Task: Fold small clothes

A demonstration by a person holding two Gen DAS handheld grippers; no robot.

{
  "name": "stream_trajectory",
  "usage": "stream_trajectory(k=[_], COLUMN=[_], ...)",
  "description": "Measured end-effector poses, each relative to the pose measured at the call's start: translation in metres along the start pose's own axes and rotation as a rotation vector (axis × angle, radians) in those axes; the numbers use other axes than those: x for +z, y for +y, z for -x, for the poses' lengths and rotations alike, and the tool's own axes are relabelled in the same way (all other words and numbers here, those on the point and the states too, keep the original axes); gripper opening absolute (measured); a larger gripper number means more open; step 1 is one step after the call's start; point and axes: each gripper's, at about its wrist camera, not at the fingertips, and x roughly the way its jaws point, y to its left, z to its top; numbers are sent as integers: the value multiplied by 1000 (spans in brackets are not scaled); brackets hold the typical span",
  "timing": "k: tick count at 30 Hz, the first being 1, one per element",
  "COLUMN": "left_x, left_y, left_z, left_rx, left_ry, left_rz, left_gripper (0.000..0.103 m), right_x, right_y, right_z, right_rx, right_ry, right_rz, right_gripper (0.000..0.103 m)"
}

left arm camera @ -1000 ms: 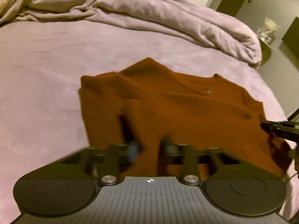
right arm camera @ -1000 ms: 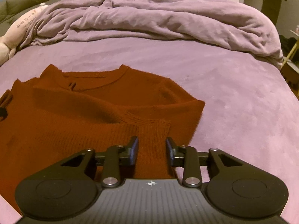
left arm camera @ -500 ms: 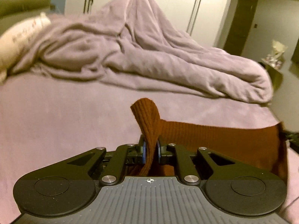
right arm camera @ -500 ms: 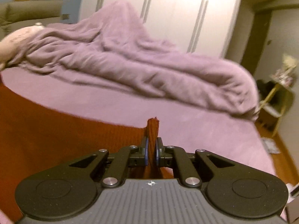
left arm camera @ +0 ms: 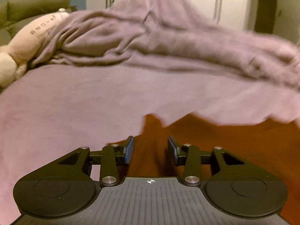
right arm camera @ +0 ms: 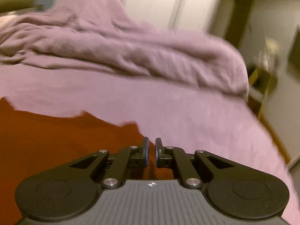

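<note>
Left gripper (left arm camera: 150, 149): jaws spread wide, nothing between them, the rust sweater (left arm camera: 215, 150) lying just under and ahead. Right gripper (right arm camera: 151, 151): jaws a narrow gap apart, pinching nothing, over the sweater's right edge (right arm camera: 65, 144). The sweater lies flat on the bed (left arm camera: 75, 103), its far edge ragged in the blur. It looks as though one fold has been laid and let go; how many folds remain cannot be told, since most of the garment is hidden. Beyond lie a rumpled duvet (left arm camera: 168, 43), a plush toy (left arm camera: 28, 41), white wardrobes (right arm camera: 159, 5) and a side table (right arm camera: 262, 82).
</note>
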Motion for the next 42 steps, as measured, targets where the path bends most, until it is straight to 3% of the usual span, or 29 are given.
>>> stream_trajectory(k=[2,3,5,8,10,12,18,21,26,31,34,42], left_x=[-3,-5,-11,-23,-27,-25,-27,-27,-24,-29,-30,-34], left_y=[-9,-14,-25,-39,-43,-39,-25,-28,-32,-33,-32,-21], left_z=[18,20,9,-17,-23,-27,-30,-34,-21,-4,1,25], left_rx=[-62,-83,-109,-79,-60,-55,-46,-29,-11,-11,-6,18], left_ry=[-58,-65,-19,58,34,32,42,54,90,114,125,153], left_rz=[11,6,-20,-75,-129,-132,-57,-75,-98,-129,-123,-126], left_gripper=[67,74,74,74,80,89,94,96,95,95,95,95], right_x=[-4,-7,-20,-41,-52,-54,-60,-56,-39,-57,-78,-70], right_y=[38,56,97,139,143,131,63,43,48,45,42,23], right_z=[26,37,54,53,40,25,-10,-17,-3,53,58,61], right_rx=[91,144,206,216,146,71,-180,-185,-166,-118,-155,-162], right_ry=[-110,-154,-246,-299,-293,-268,-144,-108,-73,-141,-90,31], right_rz=[176,246,436,656,706,680,539,480,468,497,580,460], right_gripper=[13,21,33,33,29,30,31,45,45,45,45,49])
